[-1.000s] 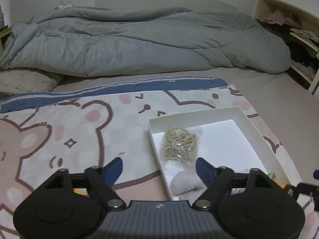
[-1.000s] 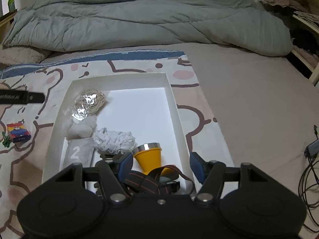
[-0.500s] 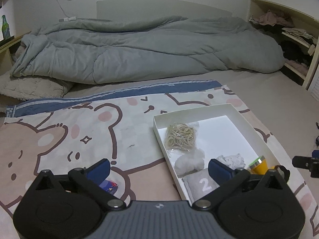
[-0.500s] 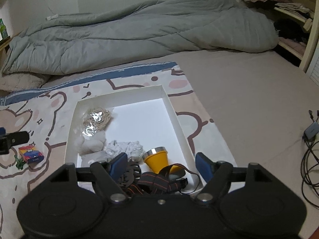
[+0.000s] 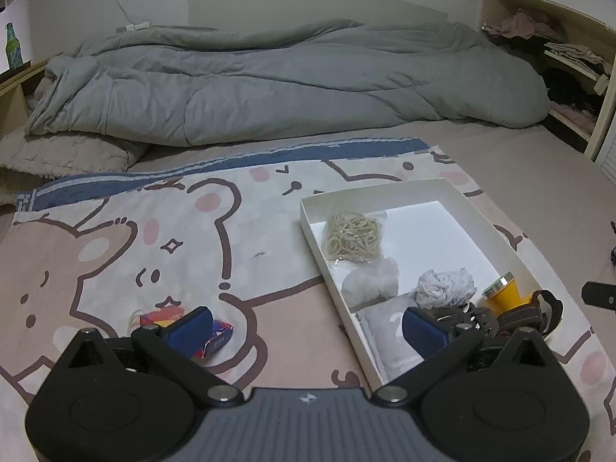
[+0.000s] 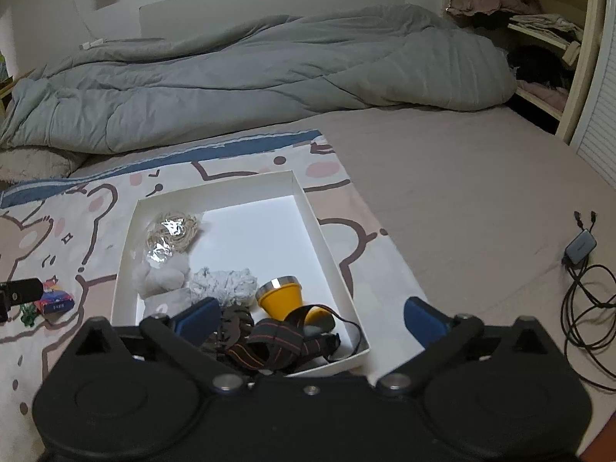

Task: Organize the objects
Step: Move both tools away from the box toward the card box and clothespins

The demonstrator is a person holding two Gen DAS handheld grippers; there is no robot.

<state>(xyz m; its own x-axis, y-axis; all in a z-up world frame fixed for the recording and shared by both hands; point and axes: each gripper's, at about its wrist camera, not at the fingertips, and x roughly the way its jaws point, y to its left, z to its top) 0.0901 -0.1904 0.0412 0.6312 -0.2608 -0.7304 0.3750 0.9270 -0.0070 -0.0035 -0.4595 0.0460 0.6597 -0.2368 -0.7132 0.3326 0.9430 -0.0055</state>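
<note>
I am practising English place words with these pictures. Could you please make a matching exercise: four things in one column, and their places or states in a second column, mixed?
Things:
1. rubber bands
2. colourful small box
3. yellow headlamp
4. right gripper

Places or states:
A. on the bear blanket, outside the white box
B. open, holding nothing
C. far left corner of the white box
D. near end of the white box, by its straps

Pairs: 1-C, 2-A, 3-D, 4-B

1. The left claw (image 5: 308,329) is now pulled back and higher than a second ago, its view taking in more of the bed.
2. A small colourful box (image 5: 208,331) now shows at its left fingertip.
3. The right claw (image 6: 312,317) is likewise farther back from the white box (image 6: 327,246), whose whole outline now lies ahead of it.
</note>
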